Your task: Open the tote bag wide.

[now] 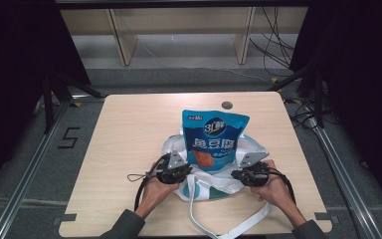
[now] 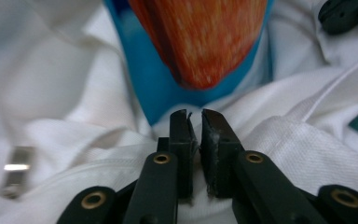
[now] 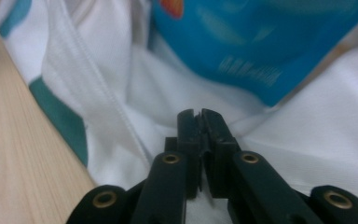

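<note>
Left gripper [image 1: 180, 170]: its 2 black jaws are pinched together on the left edge of the white bag [image 1: 206, 185]; in the left gripper view [image 2: 195, 122] a thin fold of cloth sits between the tips, so the hold looks meant to keep that side of the mouth from slipping.
Left hand [image 1: 155, 185]: low on the table [image 1: 129, 129], close to the bag, likely to steady it.
Blue pouch [image 1: 214, 141]: stands upright at the table's middle, its lower part down inside the bag, top and printed face above the rim; the 2 grips either side seem to hold the mouth around it.
Bag strap [image 1: 229, 228]: trails loose toward the near edge, unheld.
Right gripper [image 1: 242, 174]: jaws also pressed together on white cloth at the bag's right edge, seen close in the right gripper view [image 3: 200, 119], mirroring the left.
Step, as judged: the bag is gripped on both sides with the pouch partly in, ready to be drawn up or settled.
</note>
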